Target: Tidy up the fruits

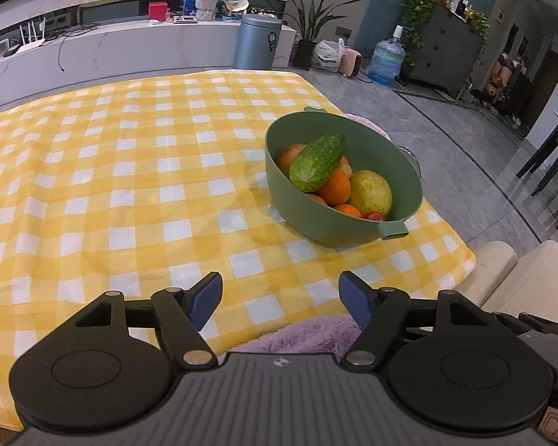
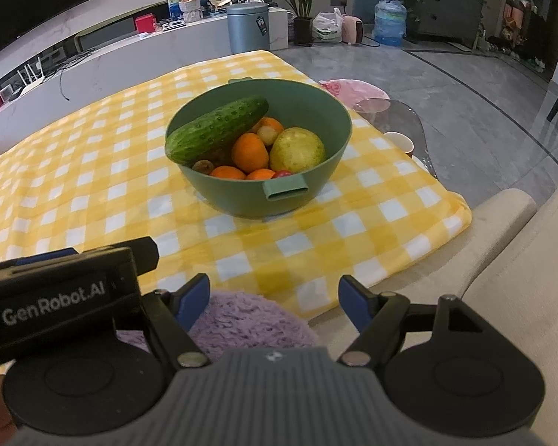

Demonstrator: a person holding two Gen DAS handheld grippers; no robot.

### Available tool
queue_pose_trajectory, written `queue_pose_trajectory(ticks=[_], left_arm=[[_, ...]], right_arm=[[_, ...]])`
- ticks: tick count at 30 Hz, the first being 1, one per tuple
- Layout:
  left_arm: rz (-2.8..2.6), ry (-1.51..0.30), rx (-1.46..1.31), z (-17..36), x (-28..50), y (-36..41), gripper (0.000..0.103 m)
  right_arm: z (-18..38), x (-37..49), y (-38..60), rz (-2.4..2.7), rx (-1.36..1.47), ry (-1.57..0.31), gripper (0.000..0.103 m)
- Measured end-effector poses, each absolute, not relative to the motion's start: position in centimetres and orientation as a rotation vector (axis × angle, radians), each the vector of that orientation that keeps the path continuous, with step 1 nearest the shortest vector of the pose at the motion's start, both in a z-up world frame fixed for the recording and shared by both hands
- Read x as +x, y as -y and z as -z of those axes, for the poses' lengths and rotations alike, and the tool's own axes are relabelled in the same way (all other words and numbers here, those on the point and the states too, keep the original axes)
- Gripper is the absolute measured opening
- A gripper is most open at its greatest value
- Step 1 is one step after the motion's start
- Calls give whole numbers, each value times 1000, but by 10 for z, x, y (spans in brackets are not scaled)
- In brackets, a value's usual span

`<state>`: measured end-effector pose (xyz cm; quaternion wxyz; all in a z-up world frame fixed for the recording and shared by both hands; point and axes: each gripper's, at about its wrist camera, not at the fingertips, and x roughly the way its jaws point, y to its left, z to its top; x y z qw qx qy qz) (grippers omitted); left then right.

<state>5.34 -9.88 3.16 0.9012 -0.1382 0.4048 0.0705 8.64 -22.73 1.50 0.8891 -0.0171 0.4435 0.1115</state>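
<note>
Yellow checked cloth is covering the counter (image 2: 93, 186), with the bowl (image 2: 316, 119) sitting toward its right edge. Both grippers, left (image 1: 279, 299) and right (image 2: 275, 301), are hovering short of the bowl, fingers spread and empty. Atop the bowl's fruit, the cucumber (image 2: 215, 130) is lying diagonally, likely nearer the right gripper.

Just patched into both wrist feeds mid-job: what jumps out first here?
The green bowl on the yellow checked tablecloth, toward the table's right edge, heaped with produce. A long cucumber lies tilted on top along the bowl's left side, above several oranges and a yellow-green pear. Both the left gripper and right gripper hang open and empty at the near edge.
</note>
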Motion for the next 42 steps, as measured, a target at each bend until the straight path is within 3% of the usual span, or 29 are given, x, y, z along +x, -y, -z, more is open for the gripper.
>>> queue_pose_trajectory(ticks=[42], left_arm=[[-168, -858, -324, -23, 51, 91, 83]], right_arm=[[-14, 80, 205, -266, -113, -924, 73]])
